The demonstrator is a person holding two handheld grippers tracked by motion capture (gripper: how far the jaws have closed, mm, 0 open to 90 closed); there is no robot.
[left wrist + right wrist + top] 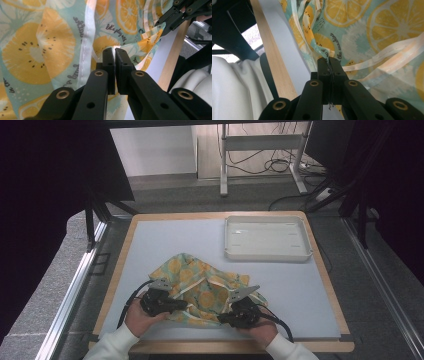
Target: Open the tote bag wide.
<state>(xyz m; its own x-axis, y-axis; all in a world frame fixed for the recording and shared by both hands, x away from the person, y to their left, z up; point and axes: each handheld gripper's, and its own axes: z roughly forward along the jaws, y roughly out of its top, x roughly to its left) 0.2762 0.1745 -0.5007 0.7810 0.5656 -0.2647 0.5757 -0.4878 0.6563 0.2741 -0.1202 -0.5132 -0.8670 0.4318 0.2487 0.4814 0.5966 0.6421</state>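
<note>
A crumpled cloth (202, 287) printed with orange and lemon slices on pale teal lies at the near middle of the table. My left gripper (186, 307) is shut on the cloth's near edge, at the left. In the left gripper view its jaws pinch a fold of the cloth (57, 50) at the tips (114, 53). My right gripper (221, 318) is shut on the near edge a little to the right. The right gripper view shows the cloth (367, 32) clamped between closed jaws (329, 62). The right gripper (172, 20) also appears in the left gripper view, holding a corner.
A white tray (266, 239) stands at the back right of the grey mat (165, 240). The wooden table edge (240, 347) runs just under both hands. A metal rail (75, 285) runs along the left. Cables and a stand are on the floor beyond.
</note>
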